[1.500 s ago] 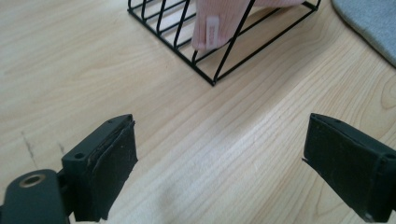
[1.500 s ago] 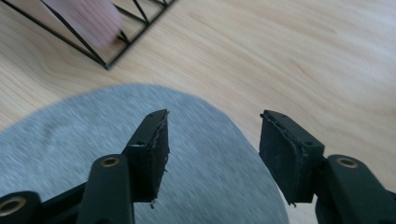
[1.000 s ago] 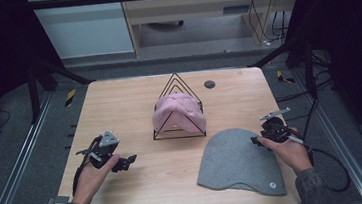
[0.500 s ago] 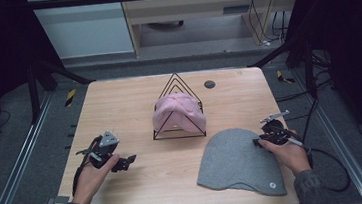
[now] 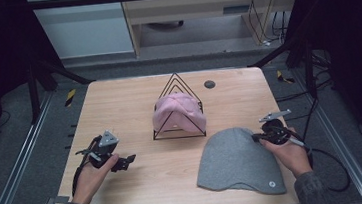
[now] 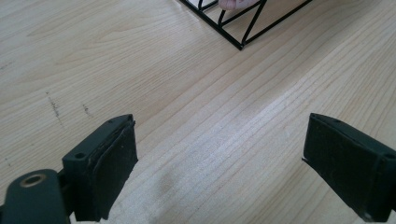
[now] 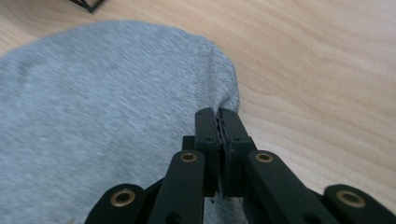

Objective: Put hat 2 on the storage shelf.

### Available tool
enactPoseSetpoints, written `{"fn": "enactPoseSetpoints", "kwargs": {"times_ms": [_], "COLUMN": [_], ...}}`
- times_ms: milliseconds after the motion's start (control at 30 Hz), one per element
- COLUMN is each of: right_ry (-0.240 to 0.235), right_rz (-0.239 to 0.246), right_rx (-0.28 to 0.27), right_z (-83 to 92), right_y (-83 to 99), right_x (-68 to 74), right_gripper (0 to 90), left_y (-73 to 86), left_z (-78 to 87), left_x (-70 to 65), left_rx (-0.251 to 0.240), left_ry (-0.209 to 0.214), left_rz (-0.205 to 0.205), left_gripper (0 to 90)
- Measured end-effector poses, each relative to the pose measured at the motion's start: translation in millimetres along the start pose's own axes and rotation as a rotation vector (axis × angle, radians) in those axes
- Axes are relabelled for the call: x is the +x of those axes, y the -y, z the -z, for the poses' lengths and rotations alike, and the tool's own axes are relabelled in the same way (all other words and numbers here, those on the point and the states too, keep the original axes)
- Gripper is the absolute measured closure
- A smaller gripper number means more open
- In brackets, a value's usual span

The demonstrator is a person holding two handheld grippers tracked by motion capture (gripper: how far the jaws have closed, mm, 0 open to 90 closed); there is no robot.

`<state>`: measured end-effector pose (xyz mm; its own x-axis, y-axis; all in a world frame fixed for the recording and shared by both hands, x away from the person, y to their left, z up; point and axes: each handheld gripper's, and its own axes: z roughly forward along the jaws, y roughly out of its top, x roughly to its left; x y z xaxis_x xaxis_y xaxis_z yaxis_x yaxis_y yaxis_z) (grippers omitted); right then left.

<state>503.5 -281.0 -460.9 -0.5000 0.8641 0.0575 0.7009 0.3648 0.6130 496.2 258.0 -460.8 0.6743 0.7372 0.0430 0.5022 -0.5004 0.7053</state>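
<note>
While the left hand-held gripper [image 5: 124, 160] rests idle near the table's [image 5: 119, 108] left edge, the right hand-held gripper [image 5: 258, 136] does the work at the right side. Its jaws have just been closing, and in the right gripper view they stand pressed together w/ a fold of the grey beanie [image 7: 93, 93] pinched between the pads, right at the rounded crown edge. Grabbing at the edge makes sense: the knit lies flat, so a rim fold is the easiest bit to catch w/o scraping the wood.

Seen from the high view, the grey beanie [image 5: 237, 159] lies flat on the front-right part of the table, crown pointing away from the person, cuff toward the front edge, a small round badge near the cuff. The right hand holds its gripper low and nearly level, approx. at table height, which suits a pinch on thin cloth.

Behind the beanie, at table centre, stands a black wire rack [image 5: 177, 110] made of nested triangles, w/ a pink hat [image 5: 177, 112] draped over it. That hat looks already stored, so the rack is probably where the grey one goes next; that is a judgement only.

The left hand-held gripper [image 6: 219, 154] has its jaws spread wide, nothing between them, only bare wood beneath. It points toward the rack's corner, well apart from it, likely waiting to steady the rack or help spread the beanie.

A small dark disc [image 5: 209, 84] sits near the table's far edge, apart from everything.
</note>
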Motion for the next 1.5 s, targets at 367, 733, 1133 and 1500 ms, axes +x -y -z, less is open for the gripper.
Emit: {"fn": "enactPoseSetpoints", "kwargs": {"times_ms": [367,733,1133,1500], "right_ry": [-0.023,-0.061,-0.095,-0.097], "right_rz": [0.119,0.256,0.323,0.376], "right_rx": [-0.094,-0.171,-0.208,-0.25], "right_z": [33.2,68.3,99.1,126.4], "right_y": [-24.8,-53.7,-76.9,-94.3], "right_x": [27.6,65.5,84.0,95.7], "right_gripper": [88.0,88.1,88.2,88.3], "left_y": [0.4,0.2,0.5,0.5], "left_z": [-0.5,-0.6,-0.7,-0.7], "left_x": [-0.3,-0.6,-0.4,-0.8], "left_rx": [0.002,-0.001,0.003,0.004], "left_ry": [0.006,0.02,0.018,0.02], "left_rz": [0.007,0.009,0.009,0.011], "left_gripper": [8.3,7.4,7.4,7.4]}}
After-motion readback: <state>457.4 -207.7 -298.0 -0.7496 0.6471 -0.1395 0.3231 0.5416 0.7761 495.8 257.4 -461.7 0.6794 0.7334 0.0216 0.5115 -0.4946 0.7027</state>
